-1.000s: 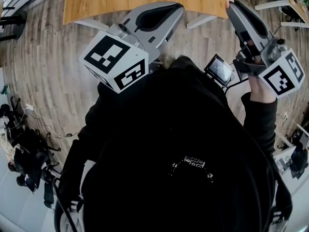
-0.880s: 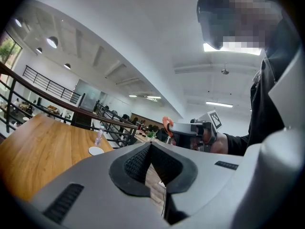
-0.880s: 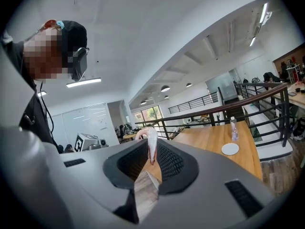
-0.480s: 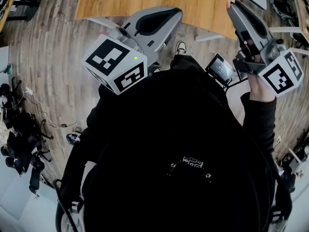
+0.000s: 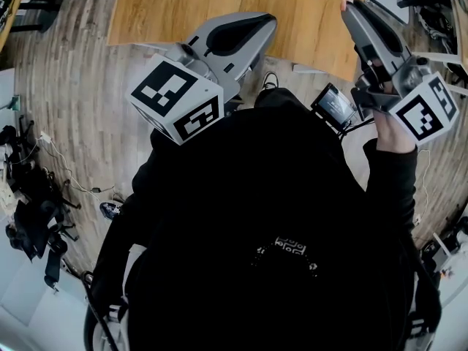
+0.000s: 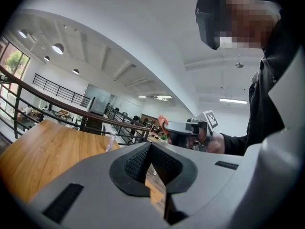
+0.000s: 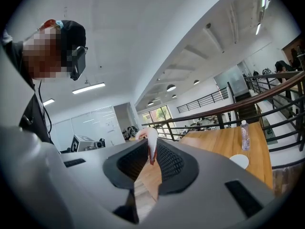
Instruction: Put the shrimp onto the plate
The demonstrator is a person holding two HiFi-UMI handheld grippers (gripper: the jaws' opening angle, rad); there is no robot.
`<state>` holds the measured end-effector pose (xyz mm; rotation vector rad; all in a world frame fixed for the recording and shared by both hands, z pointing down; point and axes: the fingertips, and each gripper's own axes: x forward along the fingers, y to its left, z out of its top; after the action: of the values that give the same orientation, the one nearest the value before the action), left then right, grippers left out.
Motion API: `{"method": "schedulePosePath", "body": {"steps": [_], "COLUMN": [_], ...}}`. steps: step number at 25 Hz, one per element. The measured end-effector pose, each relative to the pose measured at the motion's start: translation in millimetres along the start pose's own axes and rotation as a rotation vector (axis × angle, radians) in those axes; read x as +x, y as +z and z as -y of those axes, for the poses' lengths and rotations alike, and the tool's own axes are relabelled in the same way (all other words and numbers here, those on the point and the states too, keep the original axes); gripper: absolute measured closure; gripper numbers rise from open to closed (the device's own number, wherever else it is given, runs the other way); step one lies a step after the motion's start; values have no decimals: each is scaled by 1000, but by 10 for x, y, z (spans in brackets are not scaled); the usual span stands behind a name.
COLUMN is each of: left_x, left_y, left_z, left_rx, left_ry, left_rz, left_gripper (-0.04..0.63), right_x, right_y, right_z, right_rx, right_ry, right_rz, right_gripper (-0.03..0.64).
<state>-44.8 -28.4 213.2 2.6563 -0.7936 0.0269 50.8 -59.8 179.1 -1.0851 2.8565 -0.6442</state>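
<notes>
Light wooden desk (image 5: 219, 6) at twelve o'clock, filling more of the head view than a second ago. On it sits a round white plate (image 7: 237, 161) beside a clear plastic bottle (image 7: 245, 135). The right gripper (image 7: 152, 149) is clamped on the pink-and-white shrimp (image 7: 151, 140), well apart from the plate. The left gripper (image 6: 150, 149) is closed and holds nothing.

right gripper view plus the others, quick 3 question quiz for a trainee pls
1. True or false: the shrimp already lies on the plate.
2. Which one holds the shrimp? A. left gripper B. right gripper C. neither
3. Fill in: on the table, near the plate, stands a clear ____.

Key: 1 false, it is still clamped in a gripper, off the table. 2 B; the left gripper is shut and empty. 3 bottle.
</notes>
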Motion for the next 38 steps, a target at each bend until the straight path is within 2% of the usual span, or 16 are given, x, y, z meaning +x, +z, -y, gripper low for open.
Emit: {"method": "schedulePosePath", "body": {"steps": [11,23,30,38], "left_x": [885,1373,1425,1600], "left_y": [271,89,50,249], "left_z": [-206,-240,-419,-448], "left_rx": [13,6,-18,54], "left_ry": [-12,-45,-73,-157], "left_rz": [-29,-131,-157,-145], "left_gripper": [592,592,592,592], "right_x": [-52,-263,-129,-373], "right_y": [361,222,261,393], "right_z": [889,1520,1549,1670], "right_rx": [28,101,106,89], "right_ry": [-16,-65,-85,-208], "right_rz": [24,33,41,94], "right_gripper": [549,549,549,549]}}
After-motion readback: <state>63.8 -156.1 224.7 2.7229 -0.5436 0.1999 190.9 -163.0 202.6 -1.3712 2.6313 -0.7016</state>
